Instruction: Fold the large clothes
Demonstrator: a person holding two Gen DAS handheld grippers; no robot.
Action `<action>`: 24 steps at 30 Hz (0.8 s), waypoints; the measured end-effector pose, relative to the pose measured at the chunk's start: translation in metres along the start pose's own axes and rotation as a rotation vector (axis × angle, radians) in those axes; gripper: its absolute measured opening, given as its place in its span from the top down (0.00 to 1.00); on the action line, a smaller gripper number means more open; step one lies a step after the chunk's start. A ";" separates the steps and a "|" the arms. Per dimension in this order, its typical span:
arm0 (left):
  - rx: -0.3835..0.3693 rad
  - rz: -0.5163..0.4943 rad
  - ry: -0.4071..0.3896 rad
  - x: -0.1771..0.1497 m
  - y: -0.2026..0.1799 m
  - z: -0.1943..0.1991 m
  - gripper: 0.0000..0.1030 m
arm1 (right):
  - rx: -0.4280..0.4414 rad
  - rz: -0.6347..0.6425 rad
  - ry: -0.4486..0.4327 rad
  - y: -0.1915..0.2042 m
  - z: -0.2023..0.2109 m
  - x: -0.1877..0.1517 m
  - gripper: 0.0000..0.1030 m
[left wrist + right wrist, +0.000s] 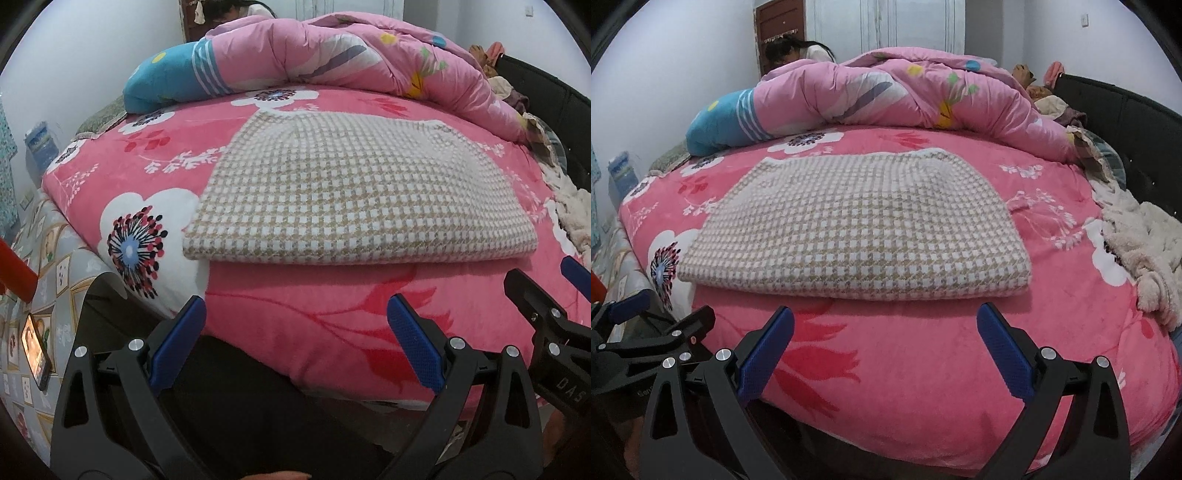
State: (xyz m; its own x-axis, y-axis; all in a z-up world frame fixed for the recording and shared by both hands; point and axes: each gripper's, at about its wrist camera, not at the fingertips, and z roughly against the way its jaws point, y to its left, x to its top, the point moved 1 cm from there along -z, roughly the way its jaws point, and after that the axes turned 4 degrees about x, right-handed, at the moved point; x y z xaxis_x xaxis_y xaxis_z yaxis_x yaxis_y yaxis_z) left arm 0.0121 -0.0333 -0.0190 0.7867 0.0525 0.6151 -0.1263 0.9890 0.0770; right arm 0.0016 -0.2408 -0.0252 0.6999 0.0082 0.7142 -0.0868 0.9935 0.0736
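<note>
A beige-and-white checked garment [354, 199] [857, 229] lies folded into a flat rectangle on the pink flowered bedspread [314, 325] [923, 350], its thick folded edge toward me. My left gripper [295, 317] is open and holds nothing, hovering over the near edge of the bed just short of the garment. My right gripper [886, 325] is also open and holds nothing, a little short of the garment's near edge. In the left wrist view the right gripper [546, 295] shows at the right side. The left gripper [661, 314] appears at the lower left of the right wrist view.
A bunched pink duvet [351, 55] [905, 92] and a blue pillow [166, 81] [720, 122] lie at the far side. A fluffy cream cloth [1145, 251] sits at the right beside the black headboard [1126, 122]. A person [798, 50] is behind the duvet. A lit phone [35, 350] lies on the patterned surface at the left.
</note>
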 end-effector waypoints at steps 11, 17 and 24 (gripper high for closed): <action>0.005 0.006 0.001 0.000 0.000 0.001 0.08 | -0.002 0.002 -0.008 0.000 0.004 0.002 0.06; 0.013 0.017 0.000 -0.001 0.001 0.003 0.08 | -0.001 0.008 -0.006 0.001 0.004 0.003 0.06; 0.018 0.023 -0.001 -0.001 0.004 0.002 0.08 | 0.002 0.026 0.002 0.005 0.003 0.002 0.06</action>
State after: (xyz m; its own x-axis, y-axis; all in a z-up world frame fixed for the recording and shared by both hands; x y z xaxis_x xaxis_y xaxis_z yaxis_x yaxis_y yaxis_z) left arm 0.0092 -0.0296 -0.0176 0.7830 0.0752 0.6174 -0.1550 0.9849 0.0765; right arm 0.0003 -0.2366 -0.0215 0.6988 0.0343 0.7145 -0.1064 0.9927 0.0563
